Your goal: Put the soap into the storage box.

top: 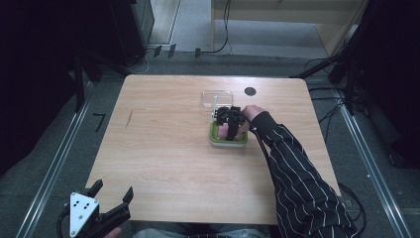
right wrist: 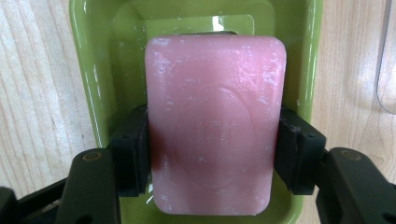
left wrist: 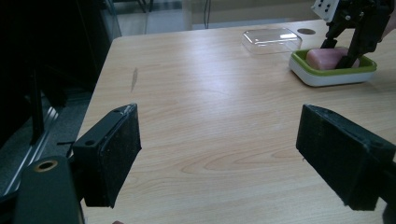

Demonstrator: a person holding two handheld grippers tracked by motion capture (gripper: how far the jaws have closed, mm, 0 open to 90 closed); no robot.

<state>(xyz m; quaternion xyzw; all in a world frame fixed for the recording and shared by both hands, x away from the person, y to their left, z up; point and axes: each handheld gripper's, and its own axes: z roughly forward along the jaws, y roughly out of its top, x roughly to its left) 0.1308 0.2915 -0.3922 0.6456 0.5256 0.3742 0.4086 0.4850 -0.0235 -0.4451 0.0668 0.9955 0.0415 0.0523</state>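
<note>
A pink bar of soap (right wrist: pixel 215 128) lies in a green and white soap dish (right wrist: pixel 95 70) right of the table's middle (top: pixel 214 135). My right gripper (top: pixel 232 125) points down into the dish, and its two black jaws press on the soap's long sides, as the right gripper view shows. From the left gripper view, the soap (left wrist: pixel 327 58) and dish (left wrist: pixel 332 74) sit far right, with the right gripper (left wrist: pixel 341 53) standing over them. My left gripper (top: pixel 113 191) hovers at the table's near left corner, jaws wide apart with nothing between them (left wrist: pixel 218 154).
A clear plastic lid (top: pixel 217 97) lies on the table just behind the dish. A small dark round hole (top: pixel 250 91) is near the far edge. A striped sleeve (top: pixel 297 183) crosses the table's right side. The wooden table (top: pixel 163 139) spreads bare to the left.
</note>
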